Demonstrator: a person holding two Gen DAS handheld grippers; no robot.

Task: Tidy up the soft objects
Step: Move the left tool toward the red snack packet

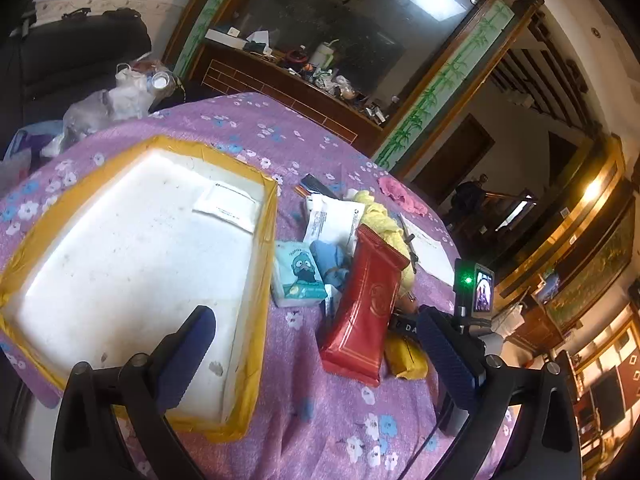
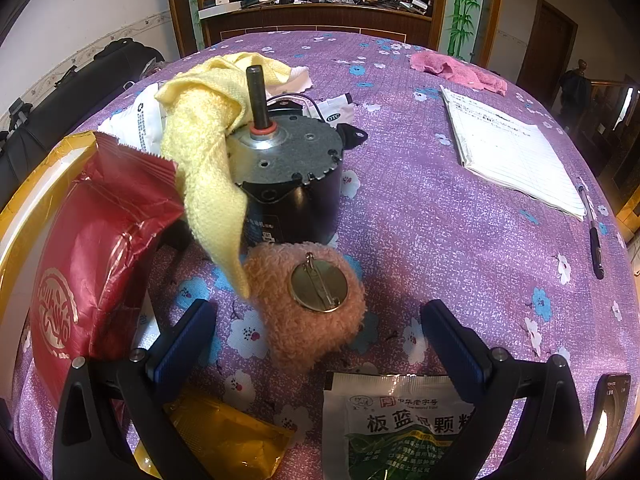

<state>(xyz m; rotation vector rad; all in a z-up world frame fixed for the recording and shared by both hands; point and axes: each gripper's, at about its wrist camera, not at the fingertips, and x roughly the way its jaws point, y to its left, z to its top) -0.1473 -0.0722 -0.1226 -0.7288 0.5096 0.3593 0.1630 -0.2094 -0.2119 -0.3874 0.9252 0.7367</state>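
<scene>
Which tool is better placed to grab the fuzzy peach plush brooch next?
Right. The right tool is open with the fuzzy peach plush brooch lying directly between its fingers. The left tool is open too, but straddles the yellow-taped white foam tray's edge.

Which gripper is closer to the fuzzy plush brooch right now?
Right. The right gripper is open around the plush brooch; the left gripper hovers by the foam tray, farther off.

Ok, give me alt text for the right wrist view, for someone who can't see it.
An open right gripper hovers over a fuzzy peach plush with a round brass pin, on a purple floral cloth. Behind it stands a black motor draped with a yellow towel; a red packet lies left.
</scene>
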